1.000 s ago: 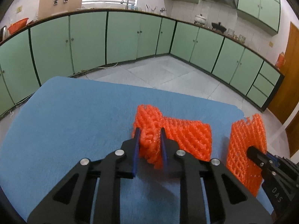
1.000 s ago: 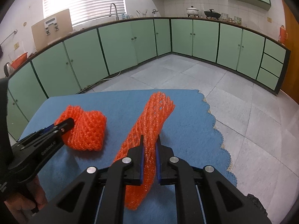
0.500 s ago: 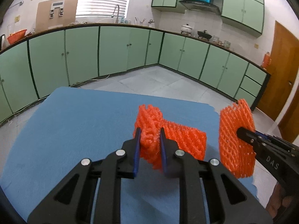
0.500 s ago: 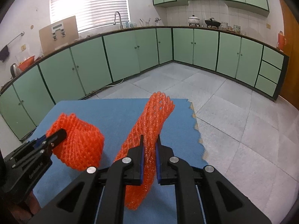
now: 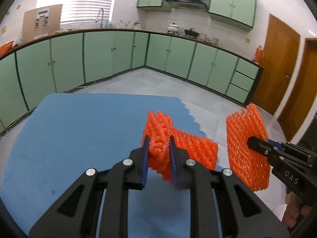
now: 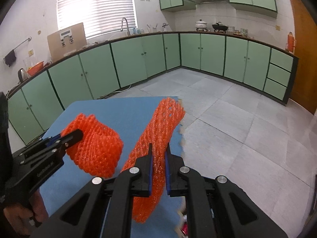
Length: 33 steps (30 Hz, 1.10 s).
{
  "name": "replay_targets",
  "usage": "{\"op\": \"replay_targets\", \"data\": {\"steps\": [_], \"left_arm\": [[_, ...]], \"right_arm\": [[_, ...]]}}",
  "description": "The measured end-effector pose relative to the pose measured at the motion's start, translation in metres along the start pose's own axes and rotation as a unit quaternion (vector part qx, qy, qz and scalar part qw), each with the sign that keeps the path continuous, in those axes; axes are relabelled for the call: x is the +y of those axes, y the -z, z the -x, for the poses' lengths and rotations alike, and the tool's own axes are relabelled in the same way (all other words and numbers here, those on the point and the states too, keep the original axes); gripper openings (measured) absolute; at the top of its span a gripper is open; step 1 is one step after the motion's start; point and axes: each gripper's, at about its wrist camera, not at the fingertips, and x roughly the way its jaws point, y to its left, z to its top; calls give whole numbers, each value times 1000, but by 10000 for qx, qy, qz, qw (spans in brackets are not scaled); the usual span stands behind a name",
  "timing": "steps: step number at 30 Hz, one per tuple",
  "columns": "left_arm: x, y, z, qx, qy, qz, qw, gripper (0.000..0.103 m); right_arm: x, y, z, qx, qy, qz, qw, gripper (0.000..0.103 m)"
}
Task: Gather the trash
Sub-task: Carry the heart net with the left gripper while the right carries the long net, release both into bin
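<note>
Both orange foam nets hang in the air above the blue table's (image 5: 69,130) scalloped right edge, the left gripper's (image 5: 158,140) jaws clamping a folded net (image 5: 190,148), the right gripper's (image 6: 158,148) jaws pinching a long net (image 6: 158,127), beside open tiled floor (image 6: 227,119).

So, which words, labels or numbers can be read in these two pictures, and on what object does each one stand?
"DAS" - white letters on the black body of the right tongs, seen from the left wrist camera.
Unreadable: pale lettering on the body of the left tongs, seen from the right wrist camera, too blurred.
Unreadable: the label and drawings on the cardboard box on the counter, too small.
No other text is visible.
</note>
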Motion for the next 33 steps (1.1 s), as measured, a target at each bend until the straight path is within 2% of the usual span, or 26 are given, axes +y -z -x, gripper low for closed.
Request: {"op": "replay_targets", "data": {"steps": [7,13,22,33], "left_arm": [[-52,18,21,4,461,-291,9985,17],[-92,34,30,65,762,-458,9960,17],[-141,54,30,162,1135,-715,9908,17],[-185,77,7,399,1449,-1041,9831,17]], "right_arm": [[-41,24,54,-88,320,-201,9992,10],[-67,38,84,-167,499,-378,9979,10],[-103,61,111,-188,860,-615,9942,10],[-143,93,123,-38,1283,-986,9868,10]]}}
